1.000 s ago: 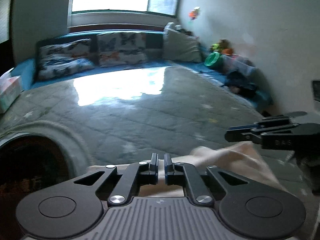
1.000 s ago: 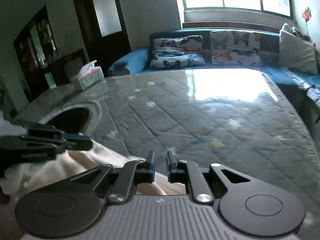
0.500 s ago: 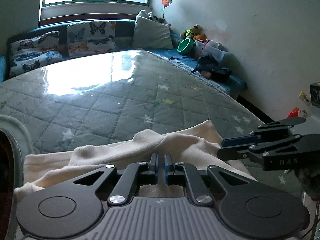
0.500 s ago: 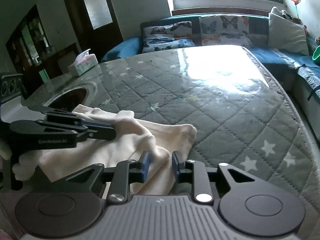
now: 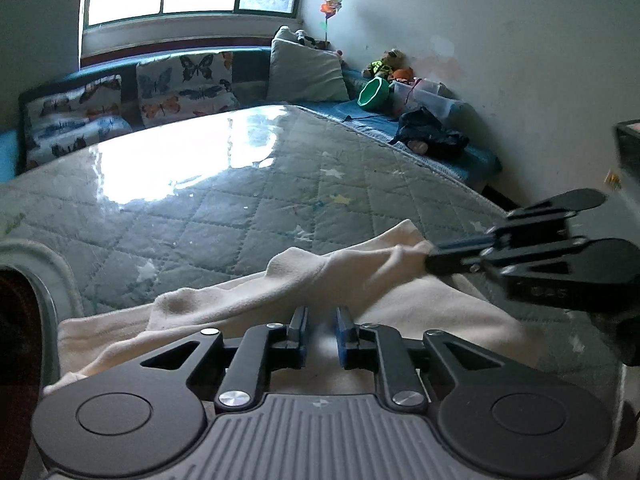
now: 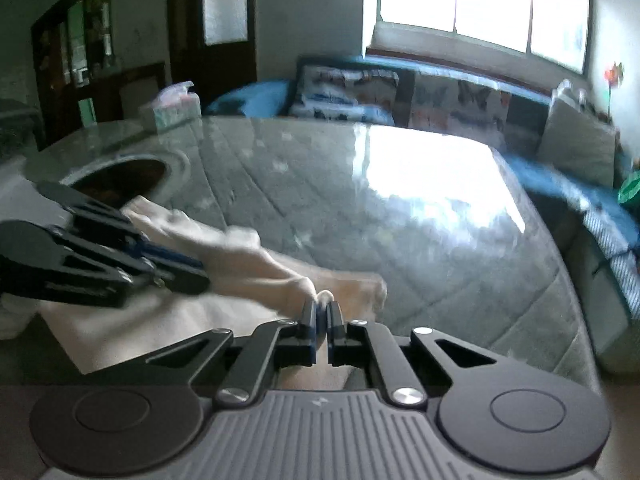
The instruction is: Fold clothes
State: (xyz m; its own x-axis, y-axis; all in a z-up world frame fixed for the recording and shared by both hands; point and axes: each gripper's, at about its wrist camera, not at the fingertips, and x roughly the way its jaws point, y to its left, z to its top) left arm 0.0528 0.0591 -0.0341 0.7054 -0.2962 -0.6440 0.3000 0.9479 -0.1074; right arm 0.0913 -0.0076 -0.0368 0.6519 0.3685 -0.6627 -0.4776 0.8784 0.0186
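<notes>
Since a moment ago our left gripper [image 5: 320, 330] has loosened; its jaws are opening over the cream garment [image 5: 248, 300] on the quilted table [image 5: 240, 216]. From the right wrist, our right gripper [image 6: 322, 312] is clamped on the garment's edge, probably to pull the fold.

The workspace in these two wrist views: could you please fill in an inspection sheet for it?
Surface: grey star-quilted table top, glossy, with a round opening near one edge.
Job's things: one cream garment, rumpled, at the near edge.
Clutter: tissue box at the far corner.
Grippers: left gripper jaws opening over the garment; right gripper shut on a garment fold.
Cables: nothing seen.
Surroundings: butterfly cushions and green bowl on a blue bench under a window.
</notes>
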